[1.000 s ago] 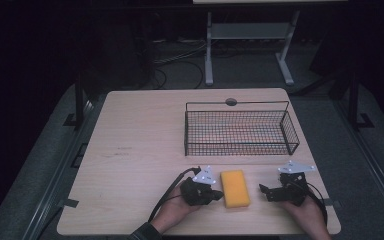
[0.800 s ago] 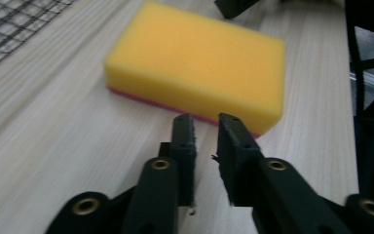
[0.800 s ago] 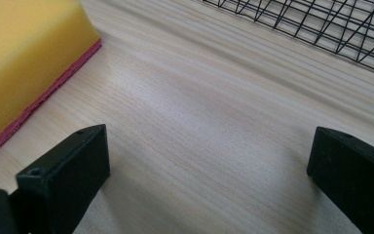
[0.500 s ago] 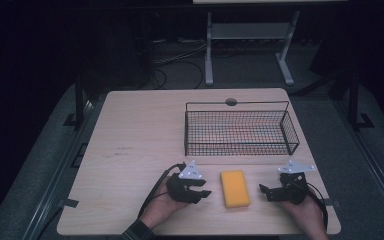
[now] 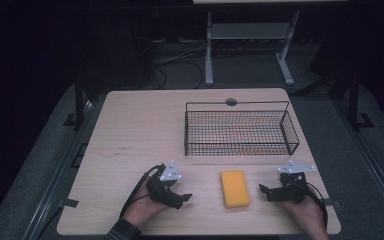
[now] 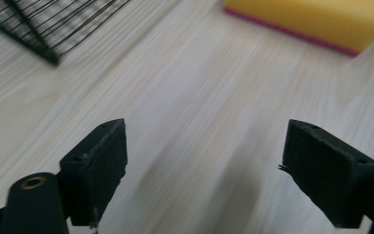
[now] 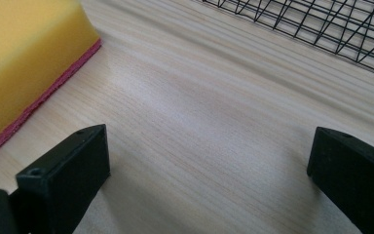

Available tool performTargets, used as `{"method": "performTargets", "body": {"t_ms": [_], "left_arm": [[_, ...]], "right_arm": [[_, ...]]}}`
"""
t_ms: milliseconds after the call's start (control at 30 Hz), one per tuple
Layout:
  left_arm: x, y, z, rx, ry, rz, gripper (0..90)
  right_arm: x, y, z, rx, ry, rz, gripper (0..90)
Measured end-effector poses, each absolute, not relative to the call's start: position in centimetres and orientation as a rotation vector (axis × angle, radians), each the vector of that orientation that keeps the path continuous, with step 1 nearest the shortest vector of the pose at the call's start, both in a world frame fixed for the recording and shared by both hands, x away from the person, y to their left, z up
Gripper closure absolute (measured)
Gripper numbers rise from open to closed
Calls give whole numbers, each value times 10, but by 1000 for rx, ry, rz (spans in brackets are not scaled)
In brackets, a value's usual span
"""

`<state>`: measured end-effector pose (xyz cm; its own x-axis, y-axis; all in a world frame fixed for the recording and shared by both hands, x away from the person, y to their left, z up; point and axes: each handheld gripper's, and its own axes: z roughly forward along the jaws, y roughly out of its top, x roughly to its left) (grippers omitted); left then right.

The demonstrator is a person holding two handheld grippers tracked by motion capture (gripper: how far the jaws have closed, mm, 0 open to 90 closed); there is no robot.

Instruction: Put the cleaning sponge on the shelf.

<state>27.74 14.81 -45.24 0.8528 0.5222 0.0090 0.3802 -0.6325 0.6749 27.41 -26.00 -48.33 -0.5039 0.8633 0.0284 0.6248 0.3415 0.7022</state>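
High view: a yellow sponge, a flat oblong block, lies on the pale wooden table between the left gripper and the right gripper, apart from both; a black wire basket stands behind it.

Left gripper view: the jaws have just been opening and stand wide over bare woodgrain, with the sponge ahead, its underside pink.

Right gripper view: the jaws are spread with nothing between them; the sponge sits off to one side, porous and soft-edged.
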Motion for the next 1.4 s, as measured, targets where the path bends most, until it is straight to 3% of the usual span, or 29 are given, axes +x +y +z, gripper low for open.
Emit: {"method": "performTargets", "body": {"t_ms": [300, 467, 600, 633, 700, 733, 833, 867, 900, 933, 967, 1067, 1400], "left_arm": [[276, 190, -460, 2309, 771, 318, 131], [275, 208, -465, 2282, 833, 328, 132], [277, 214, -468, 2279, 854, 334, 132], [277, 214, -469, 2279, 861, 331, 132], [278, 215, -469, 2280, 858, 333, 132], [278, 216, -470, 2272, 858, 338, 132], [279, 219, -470, 2271, 850, 343, 132], [279, 219, -471, 2262, 855, 343, 132], [279, 220, -471, 2255, 850, 348, 132], [278, 220, -472, 2250, 846, 350, 130], [278, 220, -472, 2250, 846, 350, 129], [278, 221, -474, 2232, 840, 355, 129], [277, 223, -475, 2215, 832, 362, 128]], "right_arm": [[274, -260, -483, 1316, 2264, 948, 14], [274, -258, -479, 1324, 2283, 927, 78], [273, -258, -475, 1339, 2283, 932, 169], [272, -259, -473, 1340, 2282, 938, 254], [272, -260, -472, 1334, 2281, 943, 279], [271, -262, -469, 1350, 2281, 967, 375], [271, -263, -466, 1352, 2284, 990, 452], [270, -264, -463, 1344, 2293, 1008, 546], [270, -264, -463, 1344, 2293, 1008, 546], [269, -263, -458, 1335, 2307, 1028, 669], [269, -263, -458, 1335, 2307, 1028, 669], [266, -262, -450, 1312, 2328, 1088, 891], [265, -241, -434, 1221, 2419, 1182, 896]]}}
